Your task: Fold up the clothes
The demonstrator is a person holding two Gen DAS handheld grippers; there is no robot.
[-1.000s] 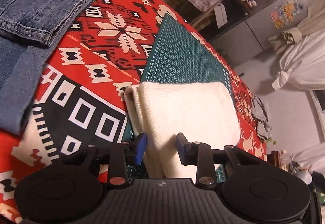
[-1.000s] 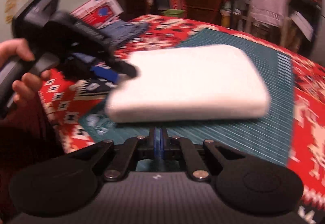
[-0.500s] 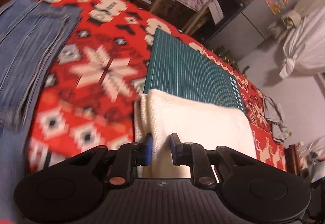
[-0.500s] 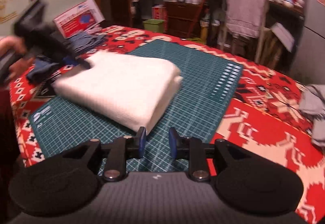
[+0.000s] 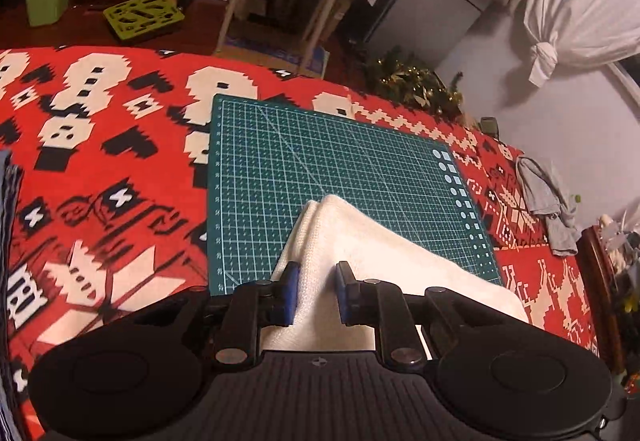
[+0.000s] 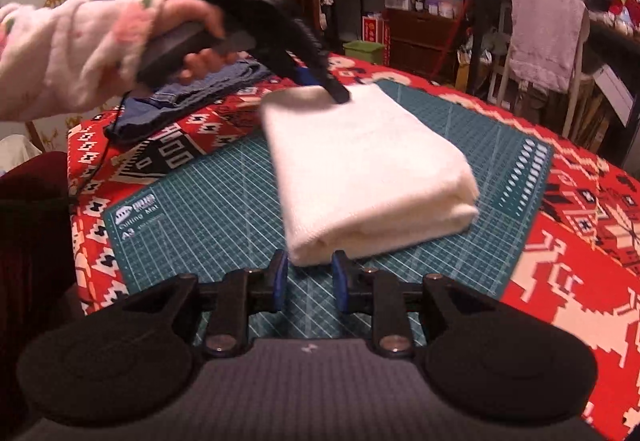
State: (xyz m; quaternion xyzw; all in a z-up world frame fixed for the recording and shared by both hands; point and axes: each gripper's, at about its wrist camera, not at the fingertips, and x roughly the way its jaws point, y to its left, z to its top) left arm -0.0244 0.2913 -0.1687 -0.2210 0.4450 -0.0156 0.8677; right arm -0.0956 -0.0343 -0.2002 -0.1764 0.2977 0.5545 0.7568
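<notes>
Cream, thick folded knit garment [image 6: 368, 165] lay on the green gridded cutting mat [image 6: 224, 217], its far corner straddled by the left hand-held gripper [image 5: 316, 291], jaws spread like the right hand-held gripper [image 6: 308, 275], so closing squarely across every layer seemed wise.

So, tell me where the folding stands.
Done: the white towel lies folded into a thick pad on the green cutting mat. In hand: the left gripper sits at its far corner, fabric between open fingers; the right gripper is open, empty. Left: the jeans behind look only loosely piled.
</notes>
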